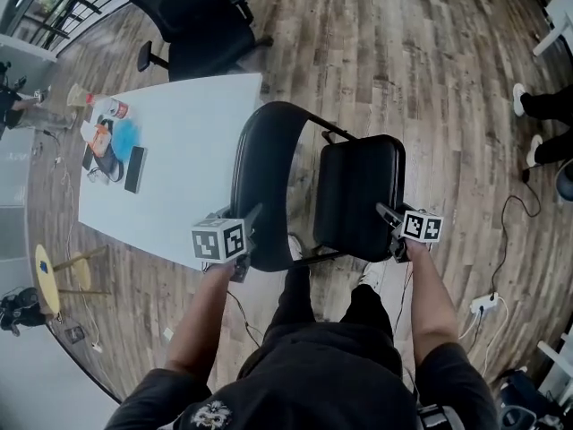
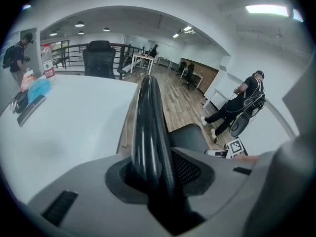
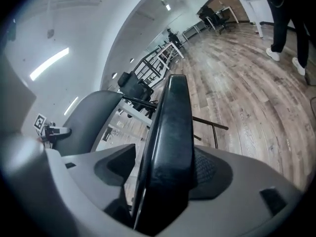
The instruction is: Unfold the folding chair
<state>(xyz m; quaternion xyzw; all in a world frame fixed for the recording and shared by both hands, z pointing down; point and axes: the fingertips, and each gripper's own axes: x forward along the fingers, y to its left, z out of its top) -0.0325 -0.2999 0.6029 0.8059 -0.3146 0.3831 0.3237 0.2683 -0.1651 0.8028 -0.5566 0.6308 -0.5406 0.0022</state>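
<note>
Left hand-held gripper (image 1: 249, 229): clenched on the curved black backrest (image 2: 148, 122) of the folding chair (image 1: 260, 150), rim upright between the jaws, pads against it. Right hand-held gripper (image 1: 391, 231): clamped likewise on the near edge of the padded seat (image 3: 170, 147), thick cushion filling the gap between the jaws. Both at the chair's near end, close in front of the person's legs; left one on the side toward the tabletop (image 1: 179, 150), right one on the side away from it.

Judged as partway through: seat already swung clear of the backrest, with open space and a thin frame bar between them. Hard to tell whether the seat is level yet; legs hidden beneath. Probably left to do: spreading seat and backrest further until the frame locks out and stands firm.

Chair standing on the wooden floor (image 1: 403, 61) just beside the tabletop's right edge. Beyond the tabletop's far end, a black office chair (image 1: 201, 25).
</note>
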